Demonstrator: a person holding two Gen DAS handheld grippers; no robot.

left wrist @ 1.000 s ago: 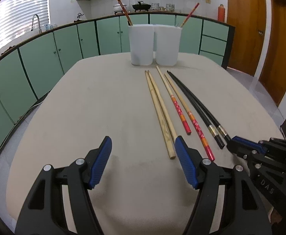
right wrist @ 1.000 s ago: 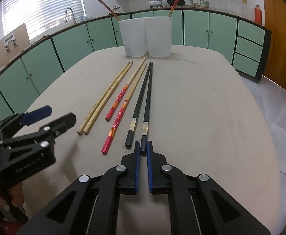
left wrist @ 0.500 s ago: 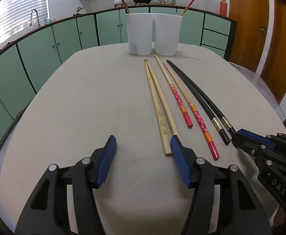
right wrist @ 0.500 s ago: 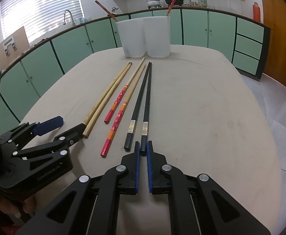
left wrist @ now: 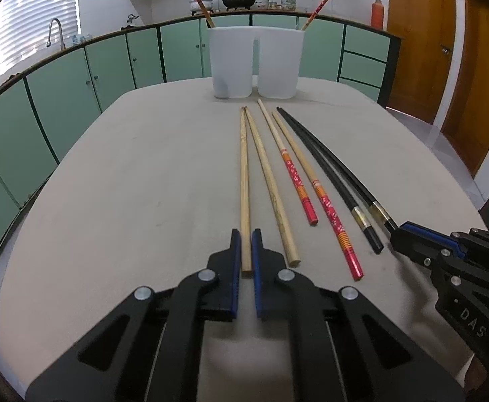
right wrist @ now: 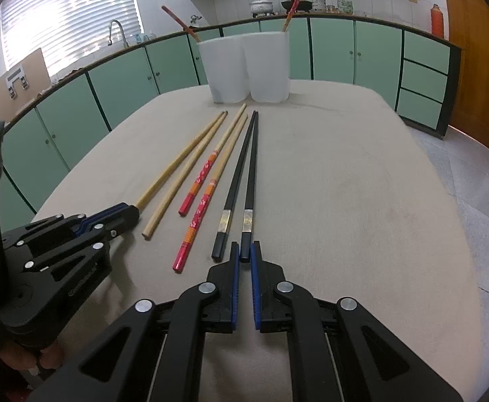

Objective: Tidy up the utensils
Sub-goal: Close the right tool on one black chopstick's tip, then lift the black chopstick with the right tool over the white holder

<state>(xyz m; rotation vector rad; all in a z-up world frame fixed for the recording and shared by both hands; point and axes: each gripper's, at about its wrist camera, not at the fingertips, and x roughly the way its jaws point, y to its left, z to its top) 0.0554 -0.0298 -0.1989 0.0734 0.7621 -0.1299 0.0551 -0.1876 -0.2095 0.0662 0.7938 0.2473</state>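
Note:
Three pairs of chopsticks lie on the beige table: plain wooden, red-patterned and black. My left gripper (left wrist: 245, 238) is shut on the near end of the left wooden chopstick (left wrist: 244, 181); it also shows in the right wrist view (right wrist: 124, 214). The other wooden chopstick (left wrist: 271, 184) lies beside it. My right gripper (right wrist: 243, 251) is shut on the near end of the right black chopstick (right wrist: 251, 174); it also shows in the left wrist view (left wrist: 401, 236). The second black chopstick (right wrist: 236, 181) and the red-patterned chopsticks (right wrist: 207, 184) lie between them.
Two white holders (left wrist: 254, 63) stand at the table's far end, each with one red-patterned chopstick (left wrist: 318, 6) leaning in it. Green cabinets (left wrist: 70, 83) ring the table. Wooden doors (left wrist: 421, 43) are at the right.
My left gripper moved right and closed on the left wooden chopstick, which has swung slightly away from its partner. The right gripper stays shut on the black chopstick.

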